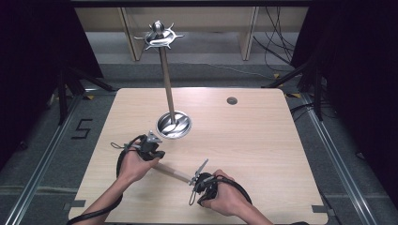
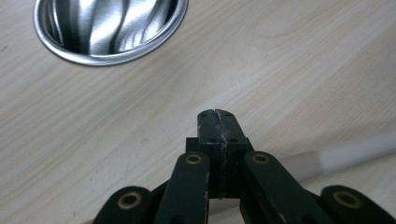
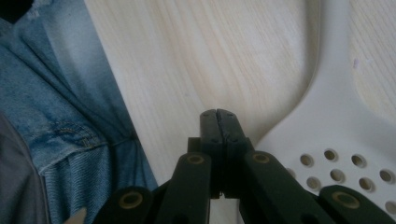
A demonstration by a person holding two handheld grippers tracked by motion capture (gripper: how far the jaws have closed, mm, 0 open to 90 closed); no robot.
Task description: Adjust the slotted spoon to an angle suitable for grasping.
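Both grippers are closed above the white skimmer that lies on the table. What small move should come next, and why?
Probably open the left gripper just above the skimmer handle. Its fingers are together and empty, so it cannot grasp yet.

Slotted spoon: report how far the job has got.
Done: nothing visible yet; the slotted spoon lies flat on the table. In hand: the left gripper and right gripper sit at its two ends, both with jaws shut and nothing between them. Left: probably grasping it and hanging it on the stand, whose hooks look bare.
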